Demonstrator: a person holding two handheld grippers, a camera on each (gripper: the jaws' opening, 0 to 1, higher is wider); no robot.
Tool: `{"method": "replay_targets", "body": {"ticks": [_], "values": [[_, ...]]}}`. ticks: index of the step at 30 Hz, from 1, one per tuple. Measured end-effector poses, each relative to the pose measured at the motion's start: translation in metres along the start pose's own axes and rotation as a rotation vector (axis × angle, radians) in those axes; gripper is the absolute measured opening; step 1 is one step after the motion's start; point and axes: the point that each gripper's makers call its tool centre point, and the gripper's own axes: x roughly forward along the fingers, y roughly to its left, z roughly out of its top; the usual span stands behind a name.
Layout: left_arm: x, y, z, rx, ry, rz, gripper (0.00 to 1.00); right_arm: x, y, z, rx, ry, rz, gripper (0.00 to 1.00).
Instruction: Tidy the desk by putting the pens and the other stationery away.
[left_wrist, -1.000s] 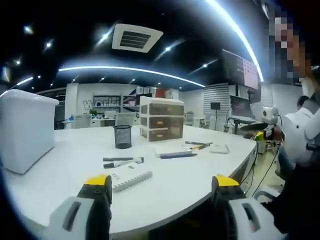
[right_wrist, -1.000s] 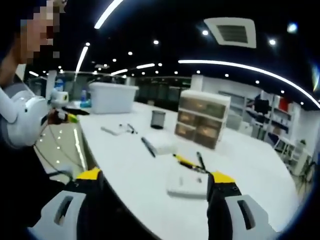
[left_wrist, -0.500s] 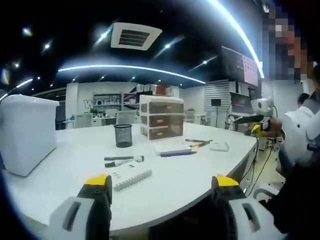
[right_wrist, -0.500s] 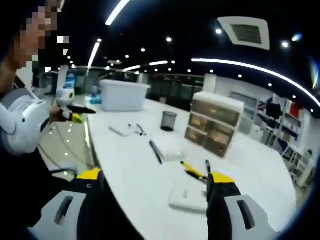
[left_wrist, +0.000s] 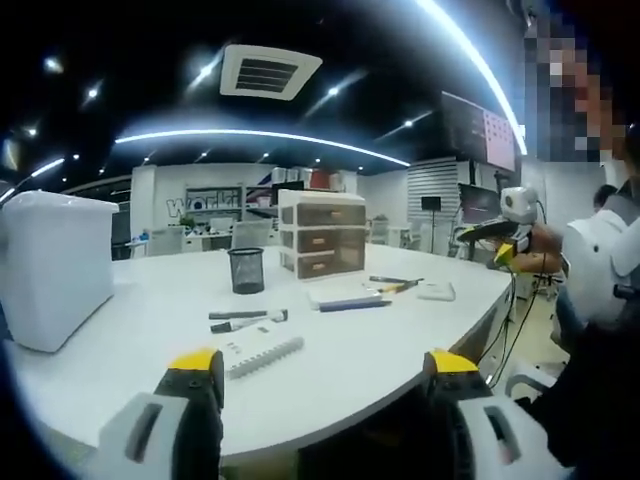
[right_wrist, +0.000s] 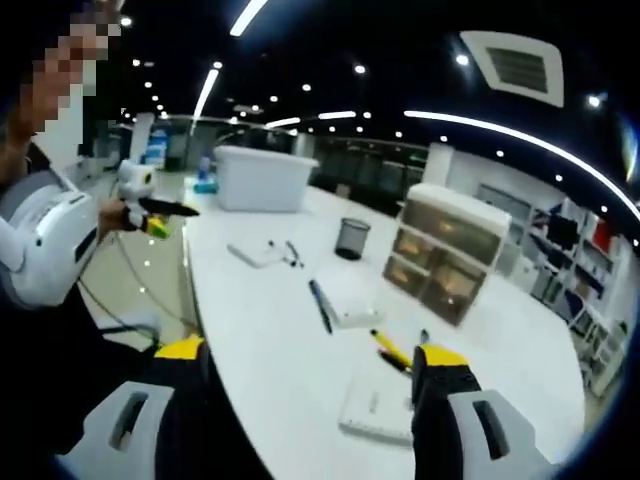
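Two grippers are held at the near edge of a white desk (left_wrist: 380, 350), both with jaws spread apart and nothing between them. The left gripper (left_wrist: 318, 375) hovers short of the stationery: the closest item, a white ridged strip (left_wrist: 262, 355), lies just beyond its left jaw, and two markers (left_wrist: 246, 321) lie side by side a little farther on. The right gripper (right_wrist: 312, 365) likewise grasps nothing; a white pad (right_wrist: 378, 408) lies on the desk between its jaws and beyond them, with a yellow pen (right_wrist: 390, 350) and a dark pen (right_wrist: 424, 338) just past it.

Largest on the desk is a white lidded storage box (left_wrist: 55, 265), at the left of the left gripper view; its contents cannot be seen. A three-drawer organiser (left_wrist: 324, 236) stands farther back with translucent brown drawers, all closed; what they hold cannot be told. A black mesh pen cup (left_wrist: 246, 271) stands to the left of the organiser, well apart from the pens; its inside is not visible. A white notebook (left_wrist: 345, 294) lies in front of the organiser, with a blue pen (left_wrist: 355, 306) along its near edge.
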Motion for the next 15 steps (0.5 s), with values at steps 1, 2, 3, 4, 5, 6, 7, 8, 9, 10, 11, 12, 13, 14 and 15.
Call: {"method": "replay_targets", "body": {"ticks": [1,2,3,4,5,6,7,8,9,10,11,12,13,14,15], "values": [[-0.0006,0.0002,-0.0007,-0.002,0.0,0.0,0.81,0.0012,0.001,0.001,-0.005,0.005,0.005,0.79],[-0.0013,0.0005,-0.0014,-0.003,0.0,-0.001,0.81,0.0018,0.0015,0.0018,-0.01,0.007,0.009,0.79],[-0.0014,0.0003,-0.0018,-0.004,0.0,-0.001,0.81,0.0023,0.0019,0.0023,-0.012,0.009,0.012,0.79],[-0.0016,0.0001,-0.0023,-0.004,0.001,-0.002,0.81,0.0031,0.0027,0.003,-0.015,0.012,0.016,0.79],[-0.0018,-0.0001,-0.0027,-0.005,0.002,-0.003,0.81,0.004,0.0035,0.0038,-0.019,0.014,0.019,0.79],[-0.0021,-0.0004,-0.0029,-0.004,0.002,-0.004,0.81,0.0048,0.0042,0.0044,-0.023,0.017,0.022,0.79],[-0.0025,-0.0005,-0.003,-0.003,0.003,-0.005,0.81,0.0056,0.0047,0.005,-0.027,0.019,0.025,0.78],[-0.003,-0.0006,-0.003,-0.002,0.004,-0.006,0.81,0.0062,0.0051,0.0056,-0.03,0.02,0.027,0.78],[-0.0034,-0.0007,-0.0027,0.0,0.003,-0.007,0.81,0.0069,0.0052,0.0064,-0.032,0.02,0.03,0.78],[-0.0036,-0.0007,-0.0025,0.0,0.003,-0.008,0.81,0.0074,0.0052,0.0069,-0.032,0.021,0.031,0.78],[-0.0039,-0.0009,-0.0022,0.0,0.002,-0.009,0.81,0.0083,0.0054,0.0078,-0.033,0.021,0.035,0.78],[-0.0041,-0.0011,-0.0021,0.0,0.002,-0.009,0.81,0.009,0.0056,0.0084,-0.034,0.021,0.037,0.78],[-0.0043,-0.0012,-0.002,0.001,0.002,-0.009,0.81,0.0097,0.0059,0.0091,-0.036,0.022,0.039,0.78],[-0.0046,-0.0013,-0.002,0.002,0.003,-0.009,0.81,0.0106,0.0064,0.0102,-0.04,0.023,0.042,0.78],[-0.0047,-0.0014,-0.0021,0.002,0.003,-0.009,0.81,0.0111,0.0066,0.0108,-0.042,0.024,0.044,0.78]]}}
